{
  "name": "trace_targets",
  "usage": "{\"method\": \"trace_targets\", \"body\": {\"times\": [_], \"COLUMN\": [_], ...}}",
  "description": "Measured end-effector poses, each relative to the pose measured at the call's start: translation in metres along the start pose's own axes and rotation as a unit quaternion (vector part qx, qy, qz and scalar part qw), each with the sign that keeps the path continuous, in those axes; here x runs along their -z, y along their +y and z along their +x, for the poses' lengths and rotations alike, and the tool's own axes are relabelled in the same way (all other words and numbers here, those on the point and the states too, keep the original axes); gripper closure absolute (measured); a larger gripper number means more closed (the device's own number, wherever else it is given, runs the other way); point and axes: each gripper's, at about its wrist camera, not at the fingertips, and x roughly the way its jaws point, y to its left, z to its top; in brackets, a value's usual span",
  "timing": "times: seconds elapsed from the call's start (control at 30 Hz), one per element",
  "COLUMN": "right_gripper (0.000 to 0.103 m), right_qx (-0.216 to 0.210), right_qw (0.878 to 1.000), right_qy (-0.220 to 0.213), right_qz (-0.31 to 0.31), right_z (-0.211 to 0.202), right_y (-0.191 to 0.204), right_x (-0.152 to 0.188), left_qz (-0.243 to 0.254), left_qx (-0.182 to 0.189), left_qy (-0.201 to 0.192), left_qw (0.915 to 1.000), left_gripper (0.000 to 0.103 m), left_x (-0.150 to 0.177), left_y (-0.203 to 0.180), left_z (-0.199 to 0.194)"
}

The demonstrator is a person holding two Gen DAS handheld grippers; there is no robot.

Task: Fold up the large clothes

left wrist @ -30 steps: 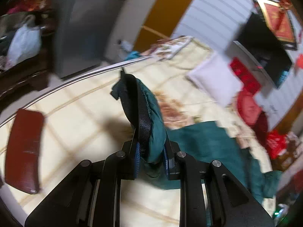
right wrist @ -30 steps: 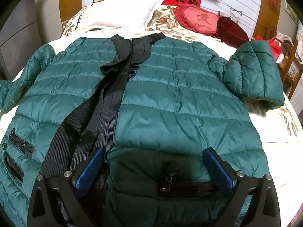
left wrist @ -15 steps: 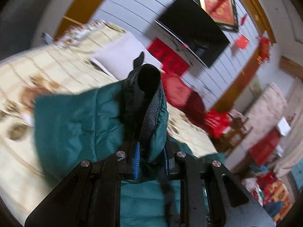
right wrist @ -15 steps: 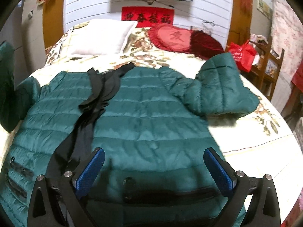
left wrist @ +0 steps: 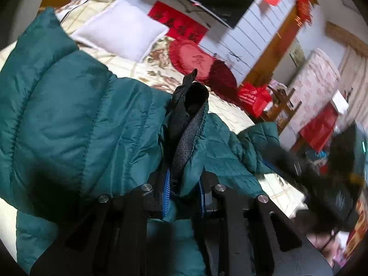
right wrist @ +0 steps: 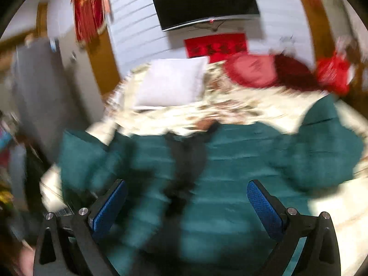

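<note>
While the left gripper (left wrist: 182, 189) pinched the black stretchy cuff (left wrist: 184, 147) of the puffy teal quilted jacket (left wrist: 69, 119) between its blue pads, the sleeve stood up from the jaws like a little chimney. The right gripper (right wrist: 186, 203) was wide open with nothing in it, up above the jacket's front.

The jacket lay spread on the cream flowered bed cover (right wrist: 230, 112), front side up, with its black zip strip (right wrist: 186, 161) running down the middle. The other sleeve was bent over on the far right.

It looked soft, puffy and light — easy to lift, but springy, so a fold would likely puff back up unless pressed flat. The shiny cloth looked slippery. The cuffs, the hem and the zip edge seemed the best spots to grab, since they are thin and firm.

There was open bed on the right of the jacket for moving. A white square pillow (left wrist: 119, 30) and a red round cushion (left wrist: 193, 57) sat well behind the collar — not in the way. The bed's edge was close on the left.
</note>
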Motion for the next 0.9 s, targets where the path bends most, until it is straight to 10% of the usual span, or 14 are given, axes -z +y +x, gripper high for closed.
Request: {"method": "trace_targets", "body": {"times": [0.27,0.43,0.6,0.9], "right_gripper": [0.019,0.076,0.084,0.086], "right_qx": [-0.104,-0.139,-0.146,-0.022], "right_qw": [0.994,0.988,0.987,0.997], "right_qy": [0.025,0.046,0.033,0.05], "right_qz": [0.022,0.048,0.051,0.052], "right_z": [0.042,0.059,0.053,0.051], "right_y": [0.021,0.009,-0.003,-0.061], "right_x": [0.0,0.006,0.001,-0.037], "left_qz": [0.095,0.095,0.085,0.062], "left_qx": [0.001,-0.018,-0.007,-0.054], "left_qy": [0.036,0.041,0.041,-0.022], "left_qw": [0.9948,0.9945,0.9955,0.9963], "left_gripper": [0.085,0.068,0.065,0.065], "left_x": [0.019,0.018,0.016,-0.007], "left_y": [-0.038,-0.035,-0.032,-0.011], "left_z": [0.011,0.014,0.015,-0.008]}}
